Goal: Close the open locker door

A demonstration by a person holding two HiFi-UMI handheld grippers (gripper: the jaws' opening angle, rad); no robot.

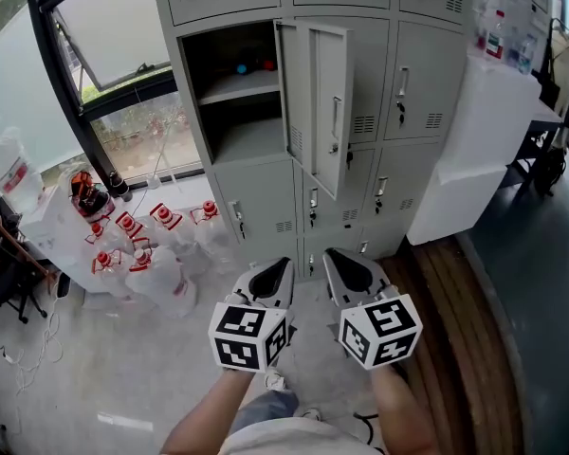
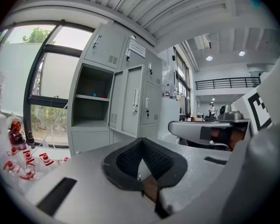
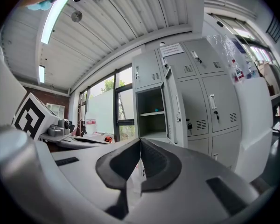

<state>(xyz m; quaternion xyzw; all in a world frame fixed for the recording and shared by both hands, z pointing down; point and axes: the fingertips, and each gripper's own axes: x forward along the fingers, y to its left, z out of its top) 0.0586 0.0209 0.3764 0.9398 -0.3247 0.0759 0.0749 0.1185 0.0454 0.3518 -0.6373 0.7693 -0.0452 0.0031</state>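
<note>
1. I see the locker door point(image 1: 318, 102) open, right of its compartment point(image 1: 235, 112).
2. The bottles point(image 1: 152, 249) stand on the floor point(image 1: 95, 368), left of the lockers point(image 1: 266, 211).
3. My left gripper point(image 1: 275, 271) and right gripper point(image 1: 339, 265) sit side by side before them.

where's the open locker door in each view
Head view: door at upper centre, swung out towards the camera.
Left gripper view: door just left of centre, standing open.
Right gripper view: door just right of centre, seen nearly edge-on.
Shared landmark: the shelf in the open compartment, directly left of the door in all three.
</note>
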